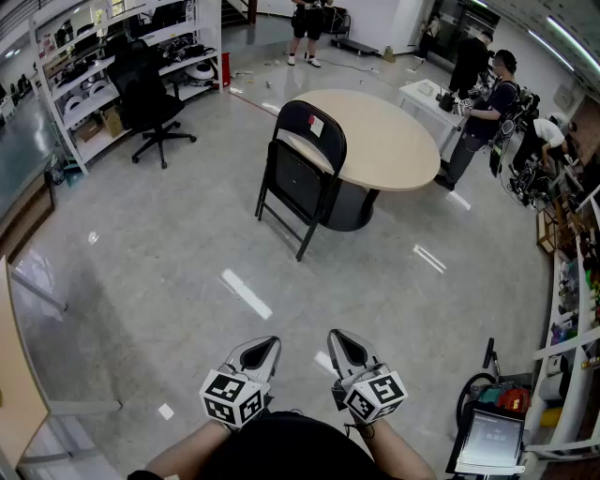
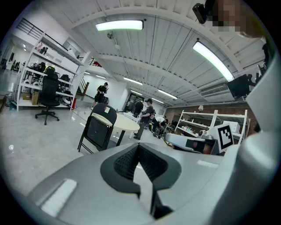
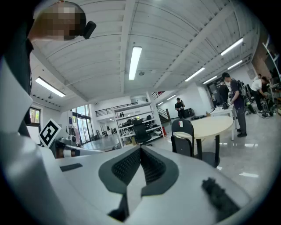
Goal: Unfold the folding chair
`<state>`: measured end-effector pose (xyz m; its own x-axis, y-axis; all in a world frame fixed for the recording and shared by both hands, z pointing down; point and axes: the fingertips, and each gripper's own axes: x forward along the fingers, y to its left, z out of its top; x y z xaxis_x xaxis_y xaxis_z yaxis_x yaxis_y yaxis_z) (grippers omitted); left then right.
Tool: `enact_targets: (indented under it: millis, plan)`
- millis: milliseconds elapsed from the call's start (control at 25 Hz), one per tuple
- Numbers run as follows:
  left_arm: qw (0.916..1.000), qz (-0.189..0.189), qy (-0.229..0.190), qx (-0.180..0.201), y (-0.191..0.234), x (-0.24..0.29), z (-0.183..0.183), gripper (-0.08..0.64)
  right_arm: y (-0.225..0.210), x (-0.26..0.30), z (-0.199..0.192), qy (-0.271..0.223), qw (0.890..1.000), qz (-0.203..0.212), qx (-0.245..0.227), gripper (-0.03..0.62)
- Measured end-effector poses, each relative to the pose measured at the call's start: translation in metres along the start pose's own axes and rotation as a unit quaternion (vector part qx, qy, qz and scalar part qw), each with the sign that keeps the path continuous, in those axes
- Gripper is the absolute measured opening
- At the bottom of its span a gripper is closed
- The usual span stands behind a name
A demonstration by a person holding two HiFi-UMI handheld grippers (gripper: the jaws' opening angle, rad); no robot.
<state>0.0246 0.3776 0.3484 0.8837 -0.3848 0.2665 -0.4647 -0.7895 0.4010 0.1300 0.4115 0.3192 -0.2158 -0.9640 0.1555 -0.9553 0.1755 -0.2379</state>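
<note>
The black folding chair [image 1: 302, 173] stands on the grey floor, its back to the round beige table [image 1: 384, 141], with its seat panel tipped up close to the frame. It also shows far ahead in the left gripper view as the chair [image 2: 99, 129] and in the right gripper view as the chair [image 3: 184, 138]. My left gripper [image 1: 265, 345] and right gripper [image 1: 339, 339] are side by side close to my body, well short of the chair. Both point roughly level toward it. The left gripper [image 2: 138, 147] and right gripper [image 3: 140, 149] have their jaws together with nothing between them.
A black office chair [image 1: 150, 89] stands by white shelving [image 1: 112, 56] at the upper left. People [image 1: 483, 108] stand at desks on the right, another person [image 1: 307, 23] at the far end. A tablet on a cart [image 1: 487, 439] sits at lower right, a wooden panel [image 1: 14, 375] at left.
</note>
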Motion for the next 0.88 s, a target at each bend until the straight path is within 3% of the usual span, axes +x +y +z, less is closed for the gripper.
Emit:
enact_targets:
  millis: [440, 720, 880]
  plan:
    - [0.9987, -0.048, 0.0, -0.02, 0.103, 0.044, 0.052, 0.006, -0.003, 0.117, 0.015, 0.016, 0.999, -0.041, -0.003, -0.005]
    - [0.9983, -0.034, 0.008, -0.046, 0.146, 0.064, 0.059, 0.006, -0.013, 0.163, 0.019, 0.032, 0.999, -0.034, -0.006, -0.005]
    - [0.9987, -0.012, 0.009, -0.049, 0.164, 0.083, 0.067, 0.006, -0.031, 0.193, 0.014, 0.045, 0.999, -0.01, 0.004, -0.005]
